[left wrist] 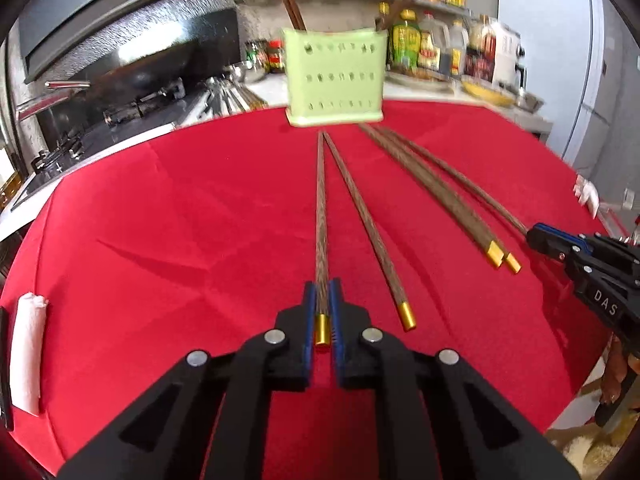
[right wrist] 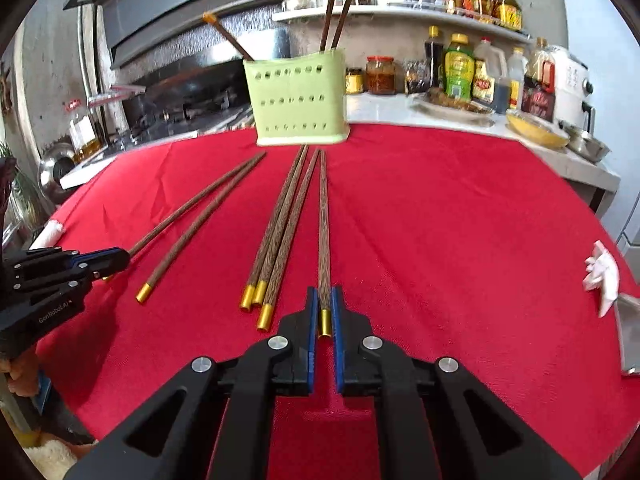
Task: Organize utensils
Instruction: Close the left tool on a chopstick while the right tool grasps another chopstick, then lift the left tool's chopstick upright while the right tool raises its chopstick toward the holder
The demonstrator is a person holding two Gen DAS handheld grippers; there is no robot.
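My left gripper (left wrist: 322, 294) is shut on the gold-capped end of a brown wooden chopstick (left wrist: 321, 216) that lies on the red cloth (left wrist: 180, 240) and points at the green perforated holder (left wrist: 334, 80). A second chopstick (left wrist: 366, 224) lies just right of it. My right gripper (right wrist: 324, 300) is shut on the capped end of another chopstick (right wrist: 324, 232). Three more chopsticks (right wrist: 280, 232) lie bundled to its left. The holder (right wrist: 298, 100) has a few chopsticks standing in it. Each gripper shows at the edge of the other's view, the right gripper (left wrist: 536, 240) and the left gripper (right wrist: 118, 258).
A rolled white towel (left wrist: 26, 356) lies at the cloth's left edge and a crumpled tissue (right wrist: 602, 276) at its right edge beside a metal piece (right wrist: 630, 336). Behind the holder stand sauce bottles (right wrist: 460, 68), bowls (right wrist: 536, 128) and a stove with a wok (left wrist: 160, 64).
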